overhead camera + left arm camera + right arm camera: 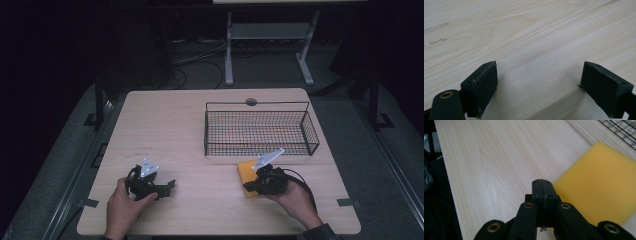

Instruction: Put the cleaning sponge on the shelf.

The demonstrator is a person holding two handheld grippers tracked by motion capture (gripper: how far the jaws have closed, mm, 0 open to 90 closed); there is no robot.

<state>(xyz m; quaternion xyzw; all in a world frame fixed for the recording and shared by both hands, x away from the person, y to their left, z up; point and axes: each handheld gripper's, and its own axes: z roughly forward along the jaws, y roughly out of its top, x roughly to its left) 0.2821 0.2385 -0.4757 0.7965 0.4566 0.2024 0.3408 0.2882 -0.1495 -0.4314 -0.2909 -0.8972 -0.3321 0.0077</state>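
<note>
A yellow sponge (244, 171) (599, 187) lies flat on the wooden table (175, 125), just in front of the wire basket (260, 145). My right gripper (249, 187) (542, 185) is shut, its jaws pressed together with nothing between them, and it hovers at the sponge's near-left edge. My left gripper (169, 186) (539, 82) rests low over bare wood at the front left, jaws wide apart and holding nothing.
The black wire basket (621, 127) stands on the right half of the table with nothing in it. A small round grommet (251, 102) sits at the far edge. Beyond the table are a desk frame (229, 50) and cables on the floor.
</note>
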